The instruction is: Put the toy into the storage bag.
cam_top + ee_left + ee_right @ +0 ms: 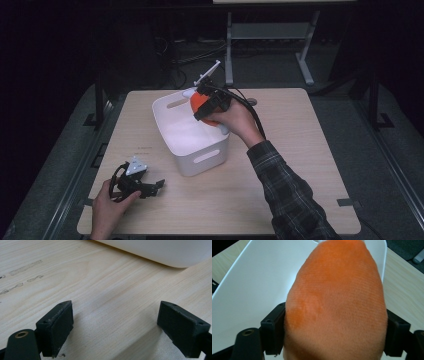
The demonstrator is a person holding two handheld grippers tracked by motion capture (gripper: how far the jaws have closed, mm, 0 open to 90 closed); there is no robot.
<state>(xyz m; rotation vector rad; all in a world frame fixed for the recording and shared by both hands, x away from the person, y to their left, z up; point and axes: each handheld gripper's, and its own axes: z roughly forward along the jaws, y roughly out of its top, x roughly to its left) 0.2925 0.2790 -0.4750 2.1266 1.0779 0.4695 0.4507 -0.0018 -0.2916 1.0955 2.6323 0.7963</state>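
Observation:
A white plastic bin with handle slots stands in the middle of the wooden table. My right gripper is shut on an orange plush toy and holds it over the bin's far right rim. In the right gripper view the orange plush toy bulges between the two black pads, with the bin's white inside behind it. My left gripper rests low on the table near the front left, jaws open and empty. In the left gripper view the pads stand wide apart over bare wood, the bin's wall ahead.
A grey metal stand and cables lie on the dark floor beyond the table's far edge. A small grey object sits on the table behind the right hand. Faint marks show on the wood left of the bin.

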